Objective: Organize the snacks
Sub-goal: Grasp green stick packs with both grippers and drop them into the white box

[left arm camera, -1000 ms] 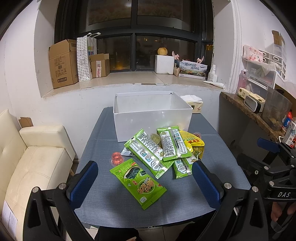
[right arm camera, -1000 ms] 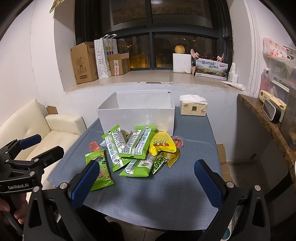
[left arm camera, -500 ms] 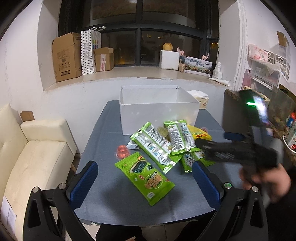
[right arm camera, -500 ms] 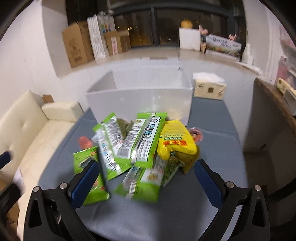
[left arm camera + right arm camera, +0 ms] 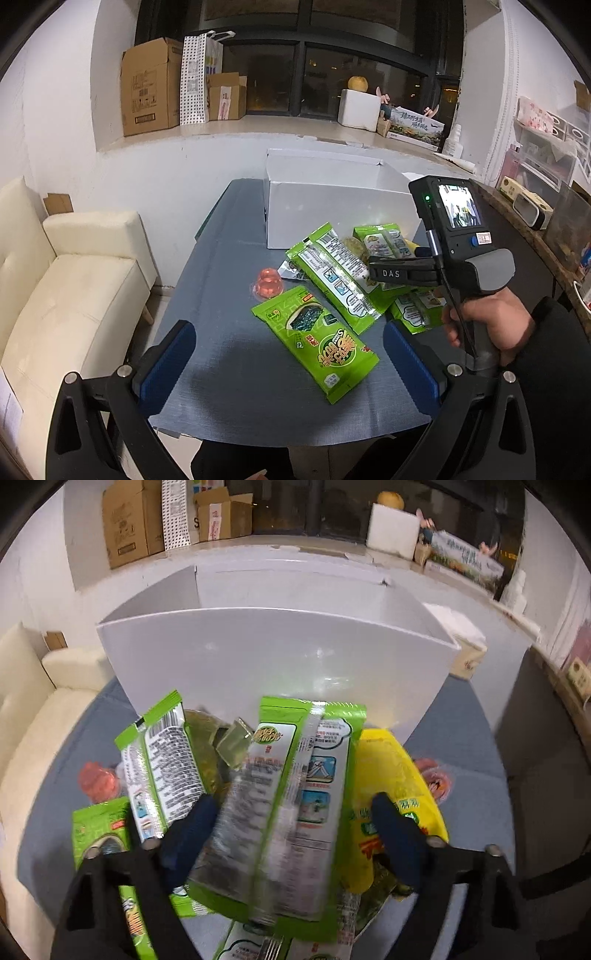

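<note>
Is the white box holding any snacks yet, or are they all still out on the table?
Cannot tell fully: the white box floor is hidden. Its visible inner walls are bare, and the snack packets lie piled before it.

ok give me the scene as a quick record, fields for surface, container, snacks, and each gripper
surface: grey-blue table
container: open white box at the far side of the table
snacks: green packets piled before the box, yellow packet, two red jelly cups
left gripper: open, above the green seaweed packet
right gripper: jaws closing around the upturned green packet, pads not yet pressing
</note>
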